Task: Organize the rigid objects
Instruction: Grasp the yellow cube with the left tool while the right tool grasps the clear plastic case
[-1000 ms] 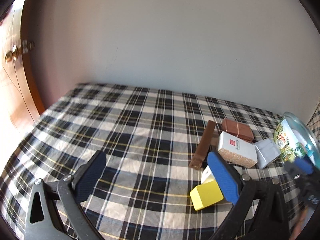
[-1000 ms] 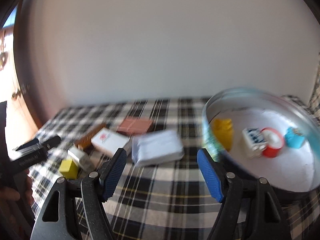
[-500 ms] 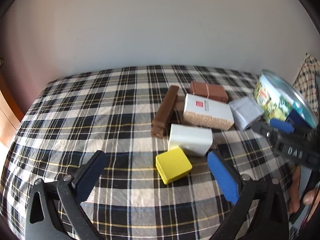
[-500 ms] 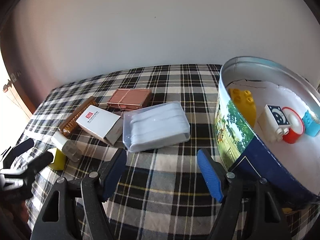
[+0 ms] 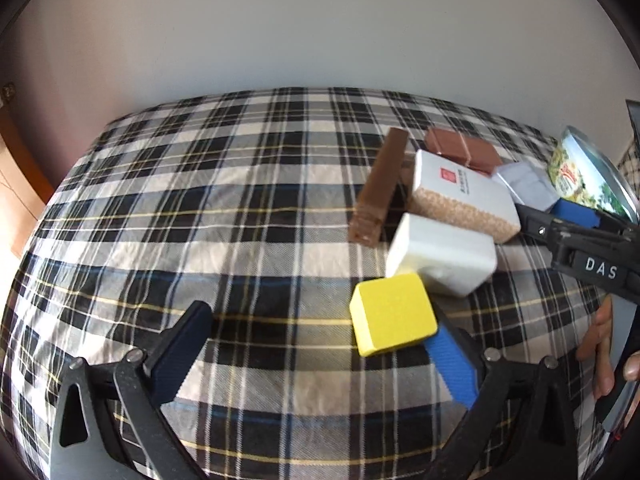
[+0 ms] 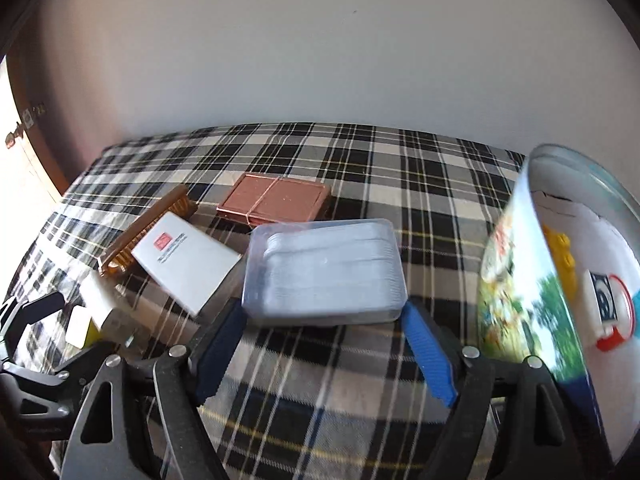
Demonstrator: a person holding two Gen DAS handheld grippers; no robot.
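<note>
On the plaid cloth a yellow block (image 5: 392,314) lies just ahead of my open, empty left gripper (image 5: 320,350), close to its right finger. Behind it lie a white box (image 5: 442,254), a white box with a red logo (image 5: 460,196), a brown bar (image 5: 380,188) and a brown flat case (image 5: 464,148). My right gripper (image 6: 324,350) is open and empty, its fingertips at the near corners of a clear plastic case (image 6: 326,270). The logo box (image 6: 186,260) and brown case (image 6: 276,200) lie left and behind it.
A round printed tin (image 6: 532,280) stands at the right, holding a yellow brick (image 6: 562,252) and a red-and-white toy (image 6: 610,308). A pale wall runs behind the bed. A wooden door (image 5: 16,168) is at the far left. The right gripper (image 5: 576,240) shows in the left wrist view.
Both grippers have moved forward and lower. The yellow block now sits near my left gripper's right finger, and the clear case now sits between my right gripper's fingertips. Both stay open.
</note>
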